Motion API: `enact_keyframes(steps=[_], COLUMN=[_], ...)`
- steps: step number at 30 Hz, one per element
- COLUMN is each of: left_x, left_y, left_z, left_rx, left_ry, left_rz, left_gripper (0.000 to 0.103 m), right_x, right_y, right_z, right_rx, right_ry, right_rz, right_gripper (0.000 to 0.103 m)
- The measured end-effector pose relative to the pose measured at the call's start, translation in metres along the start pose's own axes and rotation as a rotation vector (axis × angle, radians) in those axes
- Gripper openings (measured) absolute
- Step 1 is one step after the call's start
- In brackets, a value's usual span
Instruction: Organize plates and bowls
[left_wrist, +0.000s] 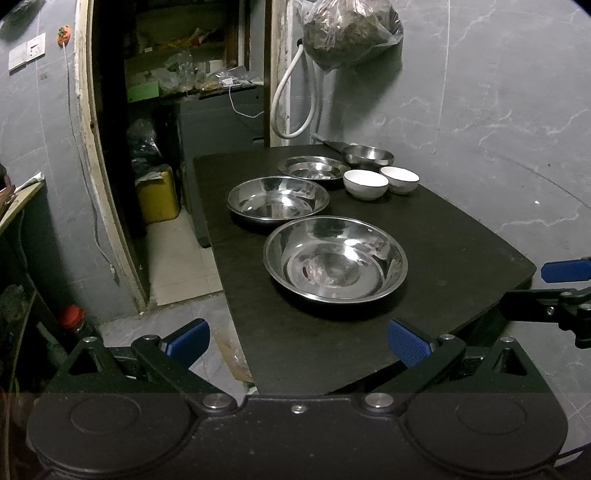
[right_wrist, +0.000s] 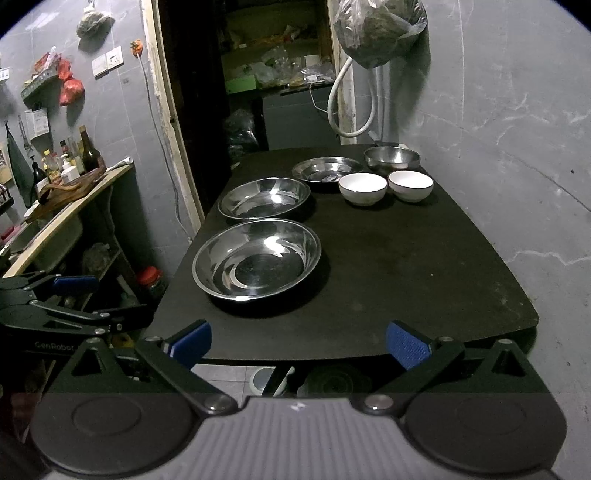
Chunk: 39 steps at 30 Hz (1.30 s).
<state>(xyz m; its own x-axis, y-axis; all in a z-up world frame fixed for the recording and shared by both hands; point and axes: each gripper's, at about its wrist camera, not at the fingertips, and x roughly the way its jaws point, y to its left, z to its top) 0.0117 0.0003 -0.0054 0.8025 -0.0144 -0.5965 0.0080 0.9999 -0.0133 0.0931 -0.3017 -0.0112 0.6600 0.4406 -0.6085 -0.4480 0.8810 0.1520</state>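
I hold my left gripper (left_wrist: 298, 341) and right gripper (right_wrist: 298, 341) spread empty short of the black table (right_wrist: 406, 258), since the nearest shallow steel plate (right_wrist: 256, 258) sits unstacked.

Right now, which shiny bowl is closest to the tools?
The big steel bowl at the table's near end; the other steel bowls sit farther back, toward the white bowls.

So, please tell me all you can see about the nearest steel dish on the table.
The nearest steel dish is round, shallow and shiny, with a flat bottom, sloped wall and thin flared rim. It looks like stainless steel and is empty. It stands upright on the dark table, near its front left part, first in a row of three steel dishes. Nothing touches it except the table; both open grippers are short of it.
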Motion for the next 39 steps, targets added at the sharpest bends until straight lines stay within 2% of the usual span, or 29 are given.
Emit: enact_keyframes(steps=[27, 39], left_x=[0.025, 0.064], left_y=[0.007, 0.014], left_z=[0.005, 0.029], left_rx=[-0.004, -0.048], left_ry=[0.049, 0.055], left_rz=[0.002, 0.040], left_gripper=[0.102, 0.102], right_x=[0.023, 0.061], right_y=[-0.002, -0.026], right_z=[0.011, 0.033], right_rx=[0.002, 0.010], right_ry=[0.044, 0.079], right_rz=[0.010, 0.031], right_gripper=[0.103, 0.103])
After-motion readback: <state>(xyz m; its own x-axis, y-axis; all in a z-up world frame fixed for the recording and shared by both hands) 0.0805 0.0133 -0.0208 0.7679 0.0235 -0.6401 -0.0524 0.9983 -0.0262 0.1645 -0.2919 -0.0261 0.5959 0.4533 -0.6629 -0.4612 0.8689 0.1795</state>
